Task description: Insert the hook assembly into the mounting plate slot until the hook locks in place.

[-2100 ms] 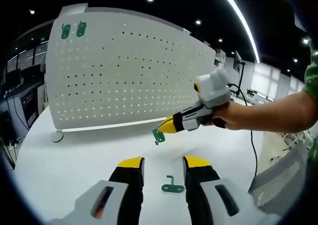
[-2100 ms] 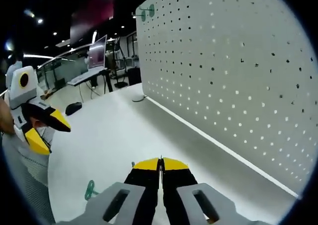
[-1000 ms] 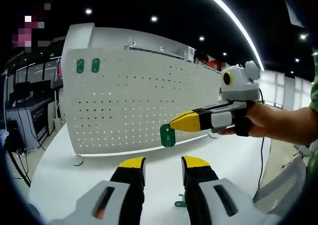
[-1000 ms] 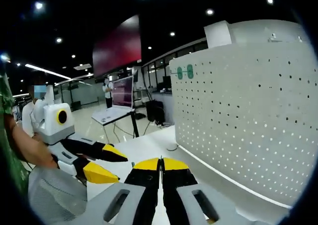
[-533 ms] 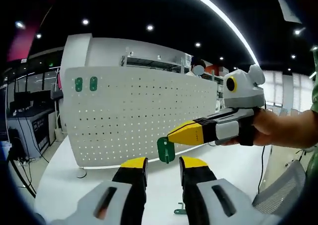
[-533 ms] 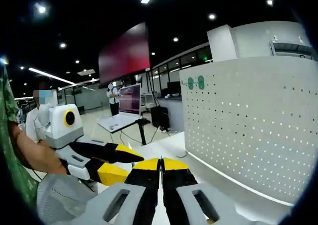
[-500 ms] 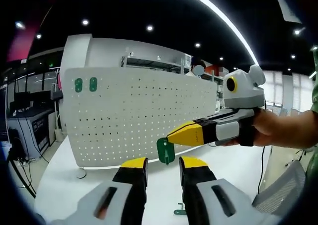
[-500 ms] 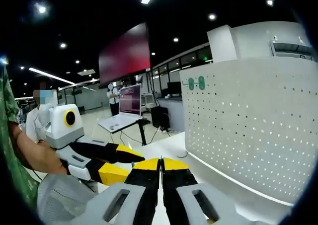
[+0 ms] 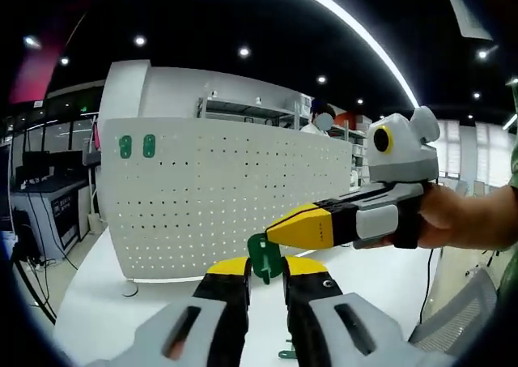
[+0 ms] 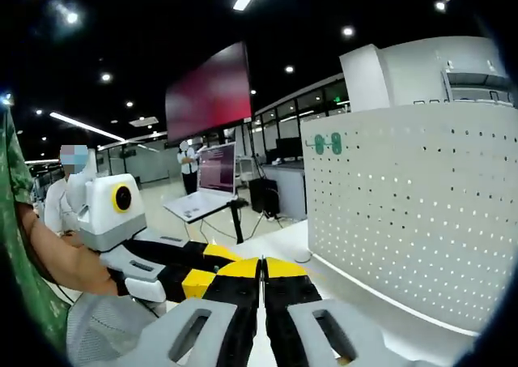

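The right gripper [image 9: 271, 231], clamping a small green plastic hook [image 9: 262, 256], is now sitting closer between the left gripper's [image 9: 264, 266] narrower, parted jaws. The white perforated metal pegboard [image 9: 218, 193] is standing behind.

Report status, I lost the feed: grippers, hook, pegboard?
Right gripper shut on green hook, held above open left gripper. Pegboard ahead, two hooks mounted. Spare hook on table.
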Tool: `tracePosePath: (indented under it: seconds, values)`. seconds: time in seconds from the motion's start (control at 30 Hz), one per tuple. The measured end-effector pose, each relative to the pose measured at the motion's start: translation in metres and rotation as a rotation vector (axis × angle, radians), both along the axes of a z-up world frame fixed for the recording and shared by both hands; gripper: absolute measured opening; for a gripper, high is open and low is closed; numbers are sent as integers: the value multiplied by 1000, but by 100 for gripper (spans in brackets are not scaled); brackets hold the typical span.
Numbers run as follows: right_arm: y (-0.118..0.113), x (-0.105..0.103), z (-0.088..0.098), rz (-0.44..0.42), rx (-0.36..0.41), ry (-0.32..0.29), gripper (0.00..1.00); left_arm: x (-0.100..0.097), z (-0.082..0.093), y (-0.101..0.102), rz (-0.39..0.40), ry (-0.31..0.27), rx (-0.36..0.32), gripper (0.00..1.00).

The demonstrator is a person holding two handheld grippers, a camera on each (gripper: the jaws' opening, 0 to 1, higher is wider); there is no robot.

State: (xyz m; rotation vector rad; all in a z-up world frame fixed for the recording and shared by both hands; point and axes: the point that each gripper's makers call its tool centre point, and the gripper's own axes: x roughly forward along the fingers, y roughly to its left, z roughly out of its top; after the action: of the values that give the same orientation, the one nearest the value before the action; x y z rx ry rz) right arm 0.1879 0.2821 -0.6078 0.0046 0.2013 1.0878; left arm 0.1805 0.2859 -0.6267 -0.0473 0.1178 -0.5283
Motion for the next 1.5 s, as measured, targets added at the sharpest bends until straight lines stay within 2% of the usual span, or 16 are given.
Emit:
tracePosePath:
  seconds: [0.3,0.63,1.0,1.2,1.5]
  values:
    - [0,-3,2,2,6,-2,0,0,3,-2,1,-12,0,4]
    - [-1,-7,1,4,7,2,0,-3,2,-1,8,-15,16,4]
    - [-1,-9,-3,14,-44,-29,0,-5,1,1,20,-38,84,3]
    - [-1,-9,-8,17,-48,0,1,-4,3,1,20,-48,91,3]
    - [0,-8,-7,15,-21,11,0,-3,3,2,24,-56,99,4]
